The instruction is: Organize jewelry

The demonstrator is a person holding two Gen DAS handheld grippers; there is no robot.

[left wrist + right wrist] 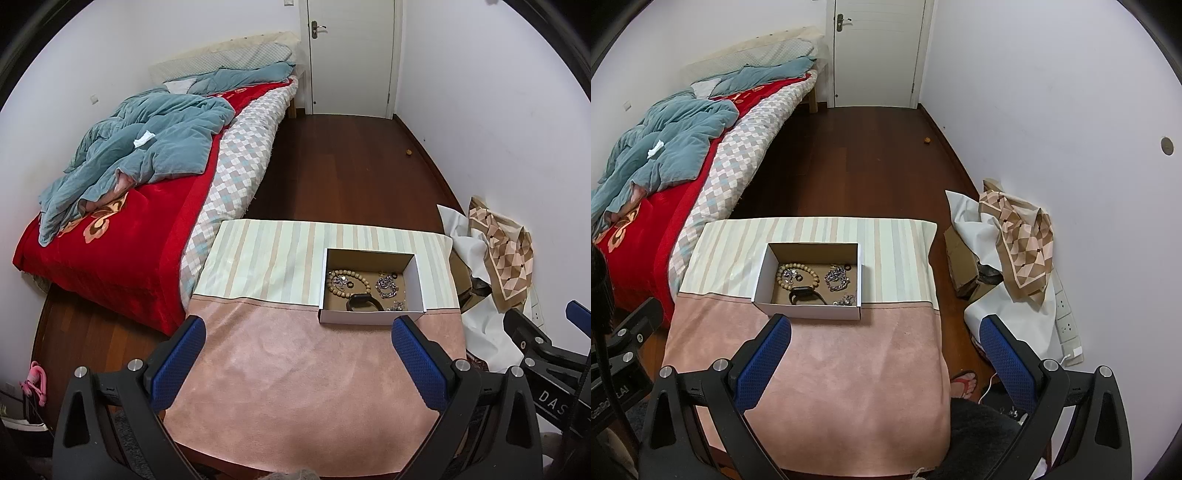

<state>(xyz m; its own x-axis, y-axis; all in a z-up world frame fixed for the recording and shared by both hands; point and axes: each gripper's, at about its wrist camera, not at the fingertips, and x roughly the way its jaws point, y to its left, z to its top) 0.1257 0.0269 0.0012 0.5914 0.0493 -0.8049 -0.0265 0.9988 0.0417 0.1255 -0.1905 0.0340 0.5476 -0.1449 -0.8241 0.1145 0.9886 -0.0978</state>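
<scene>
A white cardboard box (pixel 415 280) (pixel 761 275) sits on the cloth-covered table, at the seam between striped and pink cloth. Inside lie a wooden bead bracelet (pixel 334 286) (pixel 783 273), a silver chain (pixel 386 287) (pixel 837 280), a black wristband (pixel 364 301) (pixel 805 295), and small rings and earrings. My left gripper (pixel 298 326) is open and empty, above the pink cloth just in front of the box. My right gripper (pixel 886 325) is open and empty, in front and to the right of the box. Neither touches anything.
The table (pixel 295 387) (pixel 842 387) is covered with pink and striped cloth. A bed (pixel 122 206) with a red blanket stands to the left. Bags, a patterned scarf (pixel 1023 236) and cardboard lie on the floor at the right wall. A closed door (pixel 879 51) is at the back.
</scene>
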